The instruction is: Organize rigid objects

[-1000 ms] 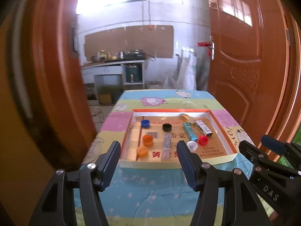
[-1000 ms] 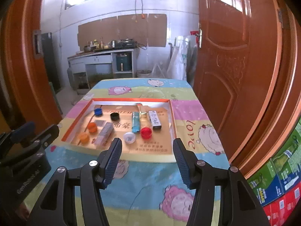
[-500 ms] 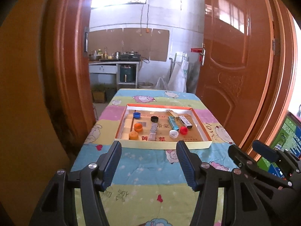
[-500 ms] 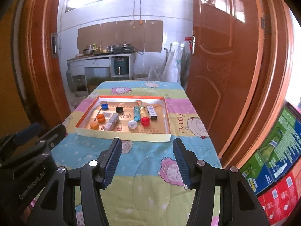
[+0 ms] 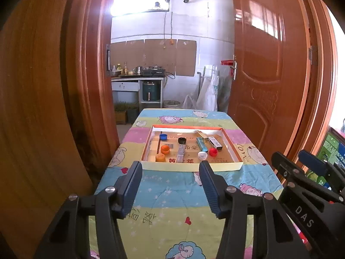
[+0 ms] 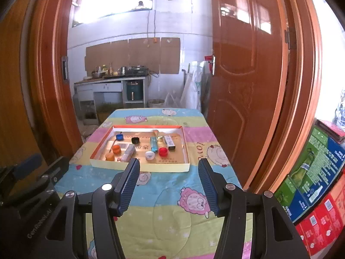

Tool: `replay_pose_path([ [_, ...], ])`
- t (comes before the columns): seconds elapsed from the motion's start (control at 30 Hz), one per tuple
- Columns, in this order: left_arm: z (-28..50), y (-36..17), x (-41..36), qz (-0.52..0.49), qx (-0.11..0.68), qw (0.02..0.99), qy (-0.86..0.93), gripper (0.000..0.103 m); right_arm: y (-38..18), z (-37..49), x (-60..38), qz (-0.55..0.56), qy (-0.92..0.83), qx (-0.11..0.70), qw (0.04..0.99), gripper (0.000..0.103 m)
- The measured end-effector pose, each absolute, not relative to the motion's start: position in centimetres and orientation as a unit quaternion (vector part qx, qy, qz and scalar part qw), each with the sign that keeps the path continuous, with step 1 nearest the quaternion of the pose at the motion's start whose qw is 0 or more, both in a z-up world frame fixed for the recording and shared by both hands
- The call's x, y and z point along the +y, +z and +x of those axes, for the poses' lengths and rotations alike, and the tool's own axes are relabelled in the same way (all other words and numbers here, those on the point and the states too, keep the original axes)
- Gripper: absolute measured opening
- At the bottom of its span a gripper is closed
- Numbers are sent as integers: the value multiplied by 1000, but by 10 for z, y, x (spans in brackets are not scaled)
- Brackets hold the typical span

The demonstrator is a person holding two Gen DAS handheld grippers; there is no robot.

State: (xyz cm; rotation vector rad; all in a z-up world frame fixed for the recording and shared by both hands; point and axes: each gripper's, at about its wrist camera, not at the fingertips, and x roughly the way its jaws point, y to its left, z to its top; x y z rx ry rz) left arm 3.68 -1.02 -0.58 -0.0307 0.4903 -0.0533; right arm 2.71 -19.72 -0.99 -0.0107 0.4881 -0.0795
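A shallow cardboard tray (image 5: pixel 189 166) (image 6: pixel 138 166) with an orange rim lies mid-table. In it are several bottle caps: blue (image 5: pixel 163 136), black (image 5: pixel 182 140), two orange (image 5: pixel 165 149), white (image 5: pixel 202 155) and red (image 5: pixel 213 151). A clear wrapped stick (image 5: pixel 180 154), a blue lighter (image 5: pixel 202 145) and a small black-and-white box (image 5: pixel 215 141) lie among them. My left gripper (image 5: pixel 170 173) is open and empty, well short of the tray. My right gripper (image 6: pixel 169 173) is open and empty, also short of it.
The table (image 5: pixel 172 194) has a cartoon-sheep cloth. Orange wooden doors (image 5: pixel 269 86) flank it on both sides. Stacked beer cartons (image 6: pixel 312 183) stand at the right. A kitchen counter (image 5: pixel 138 79) is far behind.
Both grippers have pulled back and up from the tray, which now looks smaller and farther away. Both stay open and nothing in the tray moved.
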Motion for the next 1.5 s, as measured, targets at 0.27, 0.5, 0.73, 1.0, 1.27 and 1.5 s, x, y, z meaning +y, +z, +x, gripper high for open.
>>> replay_pose_path([
  [0.27,36,-4,-10,2,237,971,-6,55,-6,22,-192,-9,-32,235,972,58],
  [0.5,35,-5,-13,15,239,971,-1,56,-4,18,-193,-4,-25,234,972,58],
  [0.73,34,-4,-12,14,235,972,-3,56,-3,17,-193,-3,-21,230,973,58],
  [1.0,33,-4,-12,16,235,972,-4,56,-3,16,-192,-2,-19,230,973,58],
  [1.27,33,-4,-12,15,234,972,-5,56,-3,16,-192,-2,-18,230,973,58],
  [1.5,32,-4,-12,14,235,972,-6,56,-3,16,-191,-1,-17,230,973,58],
])
